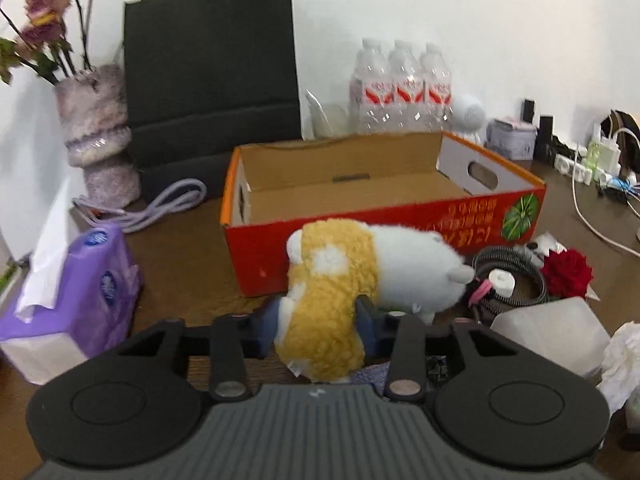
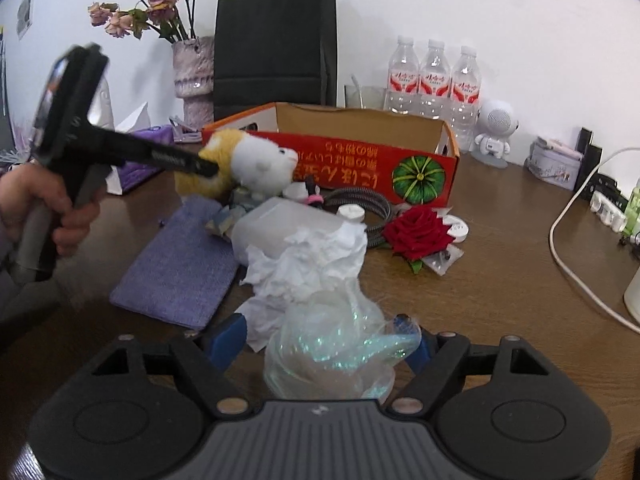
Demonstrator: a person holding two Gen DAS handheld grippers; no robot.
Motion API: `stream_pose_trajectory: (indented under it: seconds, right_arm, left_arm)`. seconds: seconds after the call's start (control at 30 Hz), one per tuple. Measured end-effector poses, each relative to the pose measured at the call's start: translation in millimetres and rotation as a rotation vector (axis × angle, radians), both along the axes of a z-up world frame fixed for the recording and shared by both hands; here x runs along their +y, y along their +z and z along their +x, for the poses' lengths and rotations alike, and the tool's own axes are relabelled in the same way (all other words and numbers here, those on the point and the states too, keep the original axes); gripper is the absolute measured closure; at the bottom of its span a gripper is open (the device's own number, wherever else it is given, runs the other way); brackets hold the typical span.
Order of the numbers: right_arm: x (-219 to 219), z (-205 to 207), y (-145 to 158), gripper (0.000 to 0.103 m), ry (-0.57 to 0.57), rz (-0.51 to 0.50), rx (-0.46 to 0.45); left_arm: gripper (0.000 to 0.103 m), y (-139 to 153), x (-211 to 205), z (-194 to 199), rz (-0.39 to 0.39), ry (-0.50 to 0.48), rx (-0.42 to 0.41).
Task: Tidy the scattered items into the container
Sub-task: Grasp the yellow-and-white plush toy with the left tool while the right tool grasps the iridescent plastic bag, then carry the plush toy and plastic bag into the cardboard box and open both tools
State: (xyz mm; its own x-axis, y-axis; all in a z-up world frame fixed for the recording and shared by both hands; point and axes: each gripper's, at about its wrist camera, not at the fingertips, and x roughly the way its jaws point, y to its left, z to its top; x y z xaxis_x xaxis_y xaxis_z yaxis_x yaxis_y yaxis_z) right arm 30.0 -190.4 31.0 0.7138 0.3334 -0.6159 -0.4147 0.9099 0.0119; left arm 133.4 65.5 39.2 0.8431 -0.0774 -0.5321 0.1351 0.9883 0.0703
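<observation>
Your left hand-held gripper is clamped on the yellow-and-white plush toy; its blue pads press into the yellow fleece from both sides, and from the right wrist view the toy hangs clear of the table, just in front of the red cardboard box; your hand grips the handle at the left edge. The box sits open-topped, its inside bare cardboard as far as you can see. Your right hand-held gripper stands wide open, low over the table, with a clear iridescent plastic bag between its fingers; whether they touch the bag you cannot tell. Just beyond lie crumpled white tissue, a translucent white container on its side, a purple fabric pouch, a red rose and a coiled braided cable; a purple tissue pack sits left of the box.
</observation>
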Motion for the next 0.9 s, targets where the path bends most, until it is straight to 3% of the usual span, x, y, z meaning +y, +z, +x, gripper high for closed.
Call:
stream_pose_trajectory:
  seconds: [0.1,0.17,0.23,0.3,0.33,0.37,0.4,0.43,0.47,0.57,0.7,0.73,0.77,0.9]
  right_arm:
    - [-5,-6,3,0.034,-0.005,0.003,-0.004]
    - [-12,-12,6,0.05,-0.012,0.012,-0.01]
    - [-21,-19,8,0.054,-0.021,0.033,-0.011]
    - [-29,-25,9,0.058,-0.025,0.051,-0.005]
    - [-31,-27,10,0.058,-0.024,0.056,-0.005]
    - [-33,-30,10,0.058,-0.024,0.056,-0.005]
    - [-35,-33,11,0.058,-0.024,0.053,-0.007]
    - [-36,-35,11,0.057,-0.025,0.053,-0.011]
    - [-37,-37,12,0.055,-0.029,0.055,-0.013]
    - [-38,-38,13,0.052,-0.043,0.06,-0.018]
    - [-37,-32,5,0.051,-0.053,0.052,-0.003]
    - [-38,-31,3,0.051,-0.056,0.054,0.0]
    - [-39,-31,2,0.051,-0.058,0.06,0.0]
    - [-42,-31,3,0.058,-0.057,0.081,-0.001]
  left_arm:
    - [0.078,14,2,-18,-0.021,0.025,-0.035]
    - [0.088,23,5,-33,-0.033,0.04,-0.062]
    - [0.096,26,5,-42,-0.02,0.033,-0.064]
    - [0.096,22,2,-40,0.001,0.009,-0.045]
    - [0.088,18,-1,-36,0.016,0.001,-0.026]
    - [0.065,13,-5,-32,0.044,0.0,-0.006]
    - [0.048,8,-10,-27,0.084,0.005,0.012]
    - [0.022,3,-14,-23,0.116,0.004,0.02]
    - [0.02,-3,-18,-19,0.136,-0.015,0.03]
    - [0.024,-14,-22,-7,0.175,0.01,0.051]
    - [0.022,-17,-8,-4,0.078,0.033,0.044]
    - [0.033,-17,-5,-4,0.065,0.039,0.039]
    - [0.052,-17,-2,-6,0.061,0.054,0.028]
    - [0.061,-11,4,-16,0.025,0.049,-0.001]
